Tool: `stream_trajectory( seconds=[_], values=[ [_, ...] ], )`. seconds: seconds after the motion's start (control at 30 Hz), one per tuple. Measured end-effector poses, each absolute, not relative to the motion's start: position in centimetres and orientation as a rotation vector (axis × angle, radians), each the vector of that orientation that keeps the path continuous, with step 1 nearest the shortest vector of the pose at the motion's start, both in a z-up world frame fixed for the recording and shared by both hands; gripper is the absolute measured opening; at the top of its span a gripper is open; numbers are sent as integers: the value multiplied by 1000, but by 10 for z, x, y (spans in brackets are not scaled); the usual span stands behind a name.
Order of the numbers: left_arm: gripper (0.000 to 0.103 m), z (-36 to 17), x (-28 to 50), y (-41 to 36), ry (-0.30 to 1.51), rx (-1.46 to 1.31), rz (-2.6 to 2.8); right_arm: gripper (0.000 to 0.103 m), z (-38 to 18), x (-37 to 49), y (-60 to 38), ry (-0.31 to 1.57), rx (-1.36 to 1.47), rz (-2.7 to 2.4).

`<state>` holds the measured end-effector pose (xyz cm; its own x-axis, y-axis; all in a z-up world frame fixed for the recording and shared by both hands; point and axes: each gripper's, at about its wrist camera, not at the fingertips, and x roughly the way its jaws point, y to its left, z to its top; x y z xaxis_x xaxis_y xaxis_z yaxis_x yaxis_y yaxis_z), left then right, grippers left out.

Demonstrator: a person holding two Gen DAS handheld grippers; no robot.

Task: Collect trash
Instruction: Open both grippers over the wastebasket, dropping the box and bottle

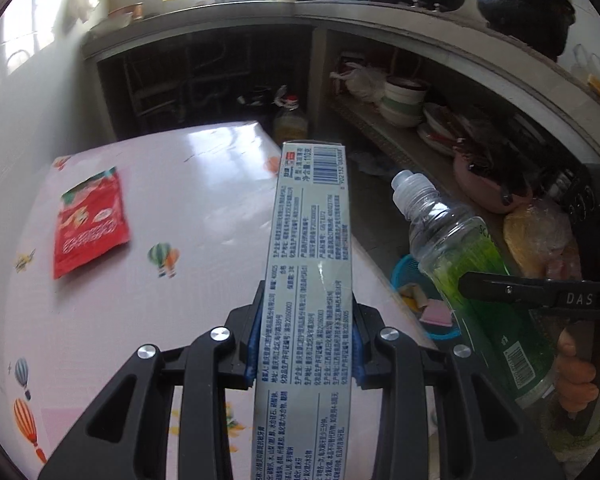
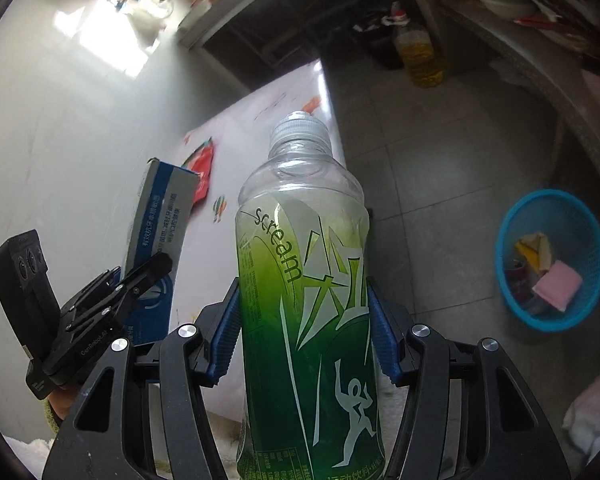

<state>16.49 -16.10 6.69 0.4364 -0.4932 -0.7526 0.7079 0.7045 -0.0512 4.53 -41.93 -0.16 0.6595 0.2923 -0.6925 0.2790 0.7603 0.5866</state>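
My left gripper (image 1: 305,344) is shut on a long grey-blue toothpaste box (image 1: 310,264), held above the table; the box also shows in the right wrist view (image 2: 160,232). My right gripper (image 2: 304,328) is shut on an empty green-labelled plastic bottle (image 2: 304,264), held past the table's right edge; it also shows in the left wrist view (image 1: 472,268). A red snack wrapper (image 1: 90,224) lies flat on the table (image 1: 204,208), also seen small in the right wrist view (image 2: 202,168). A blue mesh trash basket (image 2: 580,216) with scraps stands on the floor at right, partly hidden in the left wrist view (image 1: 400,272).
The table has a pink cloth with balloon prints and stands against a white wall (image 1: 32,112). Kitchen shelves (image 1: 388,132) with bowls and plates run along the right. An oil bottle (image 2: 420,56) stands on the grey tiled floor (image 2: 440,168).
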Motion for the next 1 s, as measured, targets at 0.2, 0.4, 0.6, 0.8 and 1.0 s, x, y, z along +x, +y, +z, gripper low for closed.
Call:
stream_trajectory(
  seconds=[0.2,0.4,0.6,0.8,1.0],
  values=[
    [33,68,151,-268,914,299,-1046,55,-21,-29,-501,813,873,-277],
    [33,9,140,-380,1168,364,-1169,55,-96,-57,-536,867,1094,-415],
    [33,-62,141,-465,1304,491,-1101,56,-161,-31,-573,916,1204,-508],
    [62,-91,162,-489,1295,425,-998,65,-200,-1,-596,921,1130,-663],
    [63,-84,167,-454,1274,399,-989,66,-209,-7,-579,947,1068,-669]
  ],
)
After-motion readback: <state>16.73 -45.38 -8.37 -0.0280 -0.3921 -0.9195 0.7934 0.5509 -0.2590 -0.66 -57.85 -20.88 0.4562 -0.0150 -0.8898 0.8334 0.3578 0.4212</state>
